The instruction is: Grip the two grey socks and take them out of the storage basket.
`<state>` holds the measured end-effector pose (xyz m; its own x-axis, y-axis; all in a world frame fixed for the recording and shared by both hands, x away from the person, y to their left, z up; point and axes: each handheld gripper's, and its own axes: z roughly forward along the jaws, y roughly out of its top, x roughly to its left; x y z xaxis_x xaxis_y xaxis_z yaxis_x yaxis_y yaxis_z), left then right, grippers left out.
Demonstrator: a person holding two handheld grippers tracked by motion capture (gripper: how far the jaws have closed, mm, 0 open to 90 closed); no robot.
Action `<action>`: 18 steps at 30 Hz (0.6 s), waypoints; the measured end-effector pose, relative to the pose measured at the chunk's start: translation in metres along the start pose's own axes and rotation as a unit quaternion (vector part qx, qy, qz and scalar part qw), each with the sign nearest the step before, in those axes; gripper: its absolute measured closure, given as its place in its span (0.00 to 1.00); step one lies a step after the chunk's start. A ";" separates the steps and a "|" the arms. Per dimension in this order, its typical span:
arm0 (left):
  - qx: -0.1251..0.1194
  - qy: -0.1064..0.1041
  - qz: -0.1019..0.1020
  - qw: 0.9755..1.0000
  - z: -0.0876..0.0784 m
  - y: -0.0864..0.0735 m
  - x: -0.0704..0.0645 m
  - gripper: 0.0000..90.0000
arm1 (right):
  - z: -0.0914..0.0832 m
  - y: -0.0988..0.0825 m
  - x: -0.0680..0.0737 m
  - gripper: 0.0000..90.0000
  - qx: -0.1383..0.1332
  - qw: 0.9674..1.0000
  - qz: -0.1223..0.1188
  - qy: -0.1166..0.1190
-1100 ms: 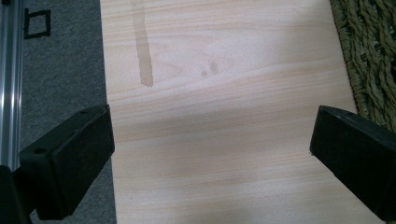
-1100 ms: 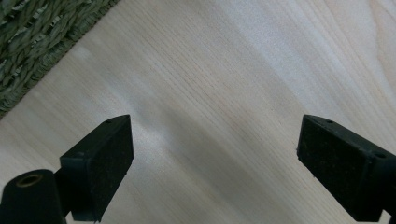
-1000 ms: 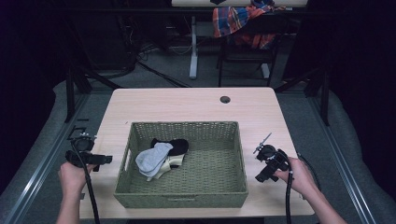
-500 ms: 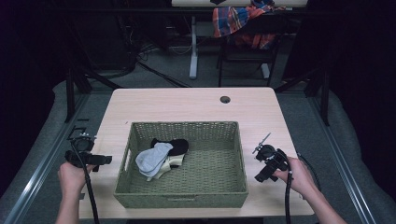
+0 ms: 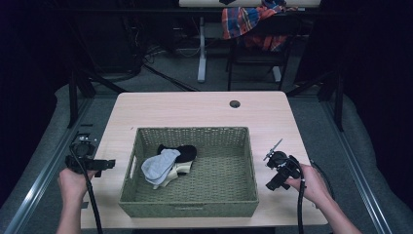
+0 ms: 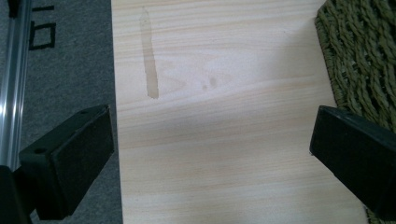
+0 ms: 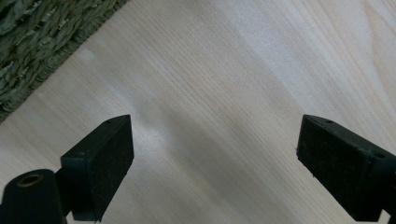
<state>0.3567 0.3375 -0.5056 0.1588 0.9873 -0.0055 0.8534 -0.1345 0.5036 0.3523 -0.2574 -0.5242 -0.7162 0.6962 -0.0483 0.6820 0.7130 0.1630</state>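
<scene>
1. Wood-grain table [image 5: 195,114], pale and rectangular, stands on grey carpet in a dim room; a small dark round grommet [image 5: 234,104] sits near its far edge, well beyond both tongs.
2. Beyond the table, a chair carries a plaid cloth [image 5: 248,22] in red, blue and orange, beside a white desk leg and dark cables on the floor.
3. One woven green basket [image 5: 190,207] lies on the table between the two tongs, with a handle slot in the wall facing the left gripper.
4. Inside the basket, nearer the left gripper's side, lie three socks in a loose heap: one light grey sock [image 5: 158,165] on top, one black sock [image 5: 182,152] behind it, and one cream sock [image 5: 178,170] partly under the grey one.
5. One left gripper [image 5: 104,164] is held at the table's left edge, just beside the basket's left wall; in its own view the jaws stand wide apart over bare wood, gripping nothing, with the basket weave by the right-hand jaw and carpet and a metal rail by the other.
6. One right gripper [image 5: 271,184] is held over the table just beside the basket's right wall; in its own view the jaws are spread wide over bare wood, with nothing between them, and the basket's corner lies beyond the left-hand jaw.
7. Two hands hold the tongs, each trailing one black cable.
</scene>
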 end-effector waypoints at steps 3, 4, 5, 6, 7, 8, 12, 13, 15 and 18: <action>-0.004 -0.001 0.000 1.000 -0.002 0.001 -0.001 0.00 | 0.001 0.000 0.000 0.12 -0.001 1.000 0.004 0.002; -0.005 -0.002 0.001 1.000 -0.003 0.002 -0.002 0.00 | 0.001 0.000 -0.001 0.12 0.003 1.000 0.000 -0.001; -0.008 -0.001 0.002 1.000 -0.003 0.002 -0.003 0.00 | 0.002 0.000 -0.001 0.12 0.004 1.000 0.002 -0.001; -0.006 -0.002 0.005 1.000 -0.004 0.003 -0.004 0.00 | 0.002 -0.001 -0.001 0.12 0.003 1.000 0.002 -0.001; -0.009 -0.002 0.008 1.000 -0.005 0.004 -0.006 0.00 | 0.002 -0.001 -0.001 0.12 0.003 1.000 0.002 0.000; -0.014 -0.001 0.009 1.000 -0.006 0.005 -0.008 0.00 | 0.002 0.000 0.000 0.12 0.001 1.000 0.004 0.001; -0.023 -0.003 0.021 1.000 -0.012 0.009 -0.015 0.00 | 0.002 -0.001 0.000 0.12 0.000 1.000 0.006 -0.001; -0.025 -0.002 0.024 0.999 -0.013 0.010 -0.017 0.00 | 0.002 0.000 -0.001 0.12 0.005 1.000 0.002 -0.001; -0.027 -0.002 0.030 0.999 -0.015 0.011 -0.021 0.00 | 0.002 -0.001 -0.001 0.12 0.004 1.000 0.002 0.000; -0.035 -0.001 0.043 0.998 -0.018 0.014 -0.029 0.00 | 0.002 0.000 0.000 0.12 0.005 1.000 0.001 0.002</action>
<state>0.3552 0.3090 -0.4825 0.2308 0.9722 0.0395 0.7992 -0.2126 0.5622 0.3526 -0.2576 -0.5262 -0.7152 0.6976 -0.0442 0.6852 0.7121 0.1530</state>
